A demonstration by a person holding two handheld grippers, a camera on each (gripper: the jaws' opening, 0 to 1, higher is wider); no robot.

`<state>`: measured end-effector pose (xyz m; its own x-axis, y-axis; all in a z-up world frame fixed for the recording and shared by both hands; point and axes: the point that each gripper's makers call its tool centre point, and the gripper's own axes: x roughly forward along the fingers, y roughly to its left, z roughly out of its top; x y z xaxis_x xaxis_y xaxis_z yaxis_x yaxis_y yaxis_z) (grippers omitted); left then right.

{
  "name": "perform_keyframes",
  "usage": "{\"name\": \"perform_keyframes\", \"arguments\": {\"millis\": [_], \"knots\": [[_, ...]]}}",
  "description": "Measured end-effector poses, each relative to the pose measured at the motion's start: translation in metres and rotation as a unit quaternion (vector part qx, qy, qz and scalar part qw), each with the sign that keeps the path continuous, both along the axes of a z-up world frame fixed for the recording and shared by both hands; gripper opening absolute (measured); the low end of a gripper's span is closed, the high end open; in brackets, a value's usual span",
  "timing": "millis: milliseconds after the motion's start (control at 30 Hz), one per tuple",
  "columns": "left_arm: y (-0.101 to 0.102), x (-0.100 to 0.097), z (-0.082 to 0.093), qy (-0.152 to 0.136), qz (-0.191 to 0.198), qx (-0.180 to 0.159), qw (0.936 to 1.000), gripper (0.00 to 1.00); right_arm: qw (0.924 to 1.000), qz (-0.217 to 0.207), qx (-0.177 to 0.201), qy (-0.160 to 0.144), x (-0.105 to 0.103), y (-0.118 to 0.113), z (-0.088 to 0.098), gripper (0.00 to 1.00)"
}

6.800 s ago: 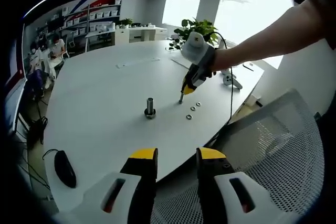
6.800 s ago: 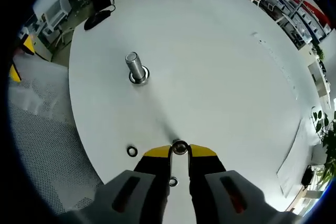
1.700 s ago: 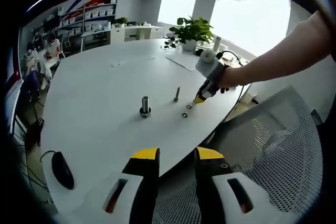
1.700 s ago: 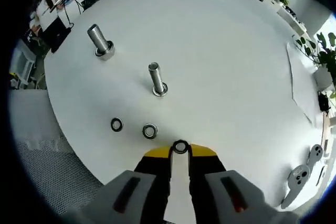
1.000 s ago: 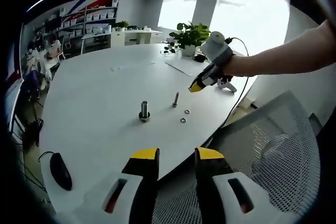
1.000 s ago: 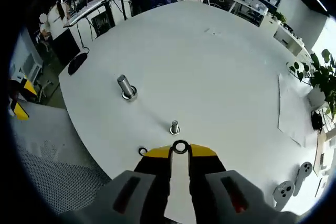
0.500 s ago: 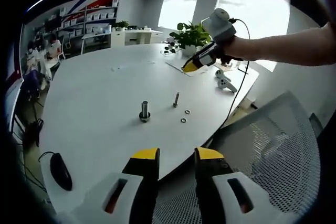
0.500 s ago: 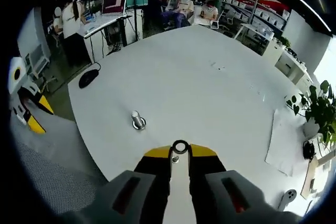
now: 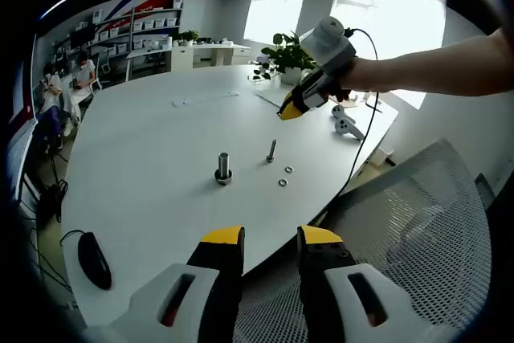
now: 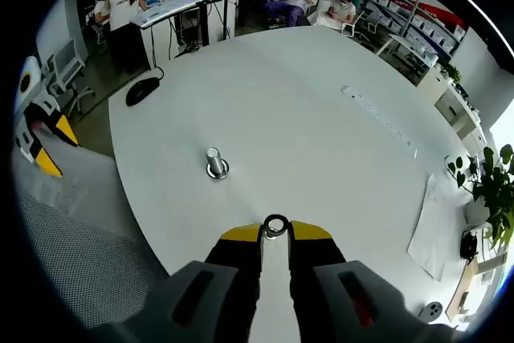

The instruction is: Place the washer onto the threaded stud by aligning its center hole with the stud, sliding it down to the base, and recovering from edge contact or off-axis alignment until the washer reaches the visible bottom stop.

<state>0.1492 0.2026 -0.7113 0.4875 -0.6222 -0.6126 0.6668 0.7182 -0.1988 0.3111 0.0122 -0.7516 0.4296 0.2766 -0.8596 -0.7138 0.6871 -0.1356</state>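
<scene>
- Right gripper (image 10: 275, 234) is up above the white desk (image 10: 321, 142), its yellow-tipped fingers (image 10: 241, 236) clenched on a washer (image 10: 275, 225) that pokes out at the very tips.
- From the left gripper view, that same right gripper (image 9: 291, 110) hangs high over the far side of the desk (image 9: 144, 174), held out on a person's bare arm (image 9: 434, 66), a cable trailing from it.
- Below it on the desk stands a thin threaded stud (image 9: 272, 150), upright, with two loose washers (image 9: 285, 176) lying just beside its base.
- A thicker bolt (image 9: 223, 168) stands upright near the stud; the right gripper view has that bolt (image 10: 215, 163) ahead of the held washer, well apart from it.
- Left gripper (image 9: 269, 240) sits low off the desk's near edge, fingers (image 9: 223, 240) released with a clear gap between them, gripping nothing.
- A black mouse (image 9: 95, 259) lies at the desk's near left, a mesh chair (image 9: 409, 230) off to the right.
</scene>
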Motion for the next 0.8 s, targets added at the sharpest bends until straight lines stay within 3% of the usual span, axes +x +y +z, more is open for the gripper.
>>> {"name": "perform_keyframes", "arguments": {"millis": [167,500,800], "knots": [[0.002,0.001,0.0,0.0,0.006,0.0,1.0,0.24,0.9997,0.006,-0.01,0.02,-0.005,-0.002,-0.018,0.13],[0.004,0.002,-0.002,0.003,0.012,0.006,0.9999,0.24,0.9984,0.003,-0.027,0.05,0.005,-0.004,-0.048,0.13],[0.005,0.005,-0.004,0.002,0.015,0.006,0.9999,0.24,0.9973,0.001,-0.042,0.061,0.007,-0.006,-0.058,0.13]]}}
